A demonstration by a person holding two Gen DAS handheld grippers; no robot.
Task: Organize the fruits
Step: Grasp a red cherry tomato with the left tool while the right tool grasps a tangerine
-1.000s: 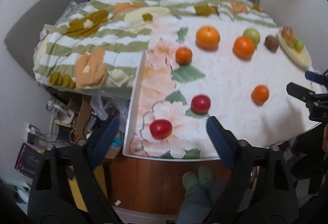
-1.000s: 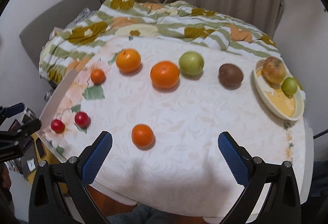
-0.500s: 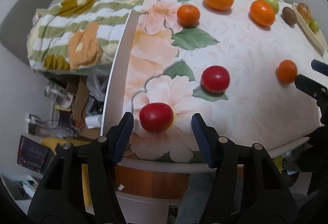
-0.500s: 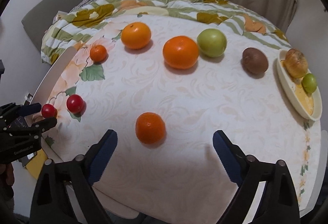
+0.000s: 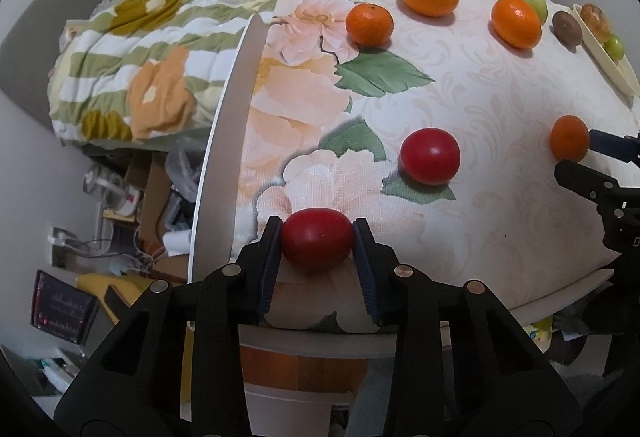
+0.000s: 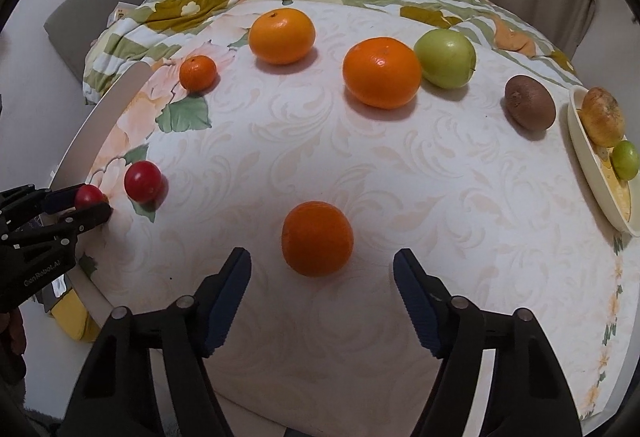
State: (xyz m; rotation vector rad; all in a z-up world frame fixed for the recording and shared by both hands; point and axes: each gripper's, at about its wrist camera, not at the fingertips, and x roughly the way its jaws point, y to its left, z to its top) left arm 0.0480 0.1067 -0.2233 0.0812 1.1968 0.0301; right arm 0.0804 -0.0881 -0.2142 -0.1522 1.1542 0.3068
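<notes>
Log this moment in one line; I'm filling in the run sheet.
left gripper: shut on near red tomato | right gripper: open, just short of small orange | plate: two fruits

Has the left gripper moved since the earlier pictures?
Yes. The left gripper has come forward to the table's near edge, jaws now shut on the nearest red tomato.

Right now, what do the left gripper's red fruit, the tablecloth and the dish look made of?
Red fruit: smooth, glossy skin with faint highlights; real tomato or plastic, can't tell.
Tablecloth: matte woven-looking fabric, printed flowers, visible weave texture.
Dish: cream, smooth, slight sheen; ceramic or plastic.
</notes>
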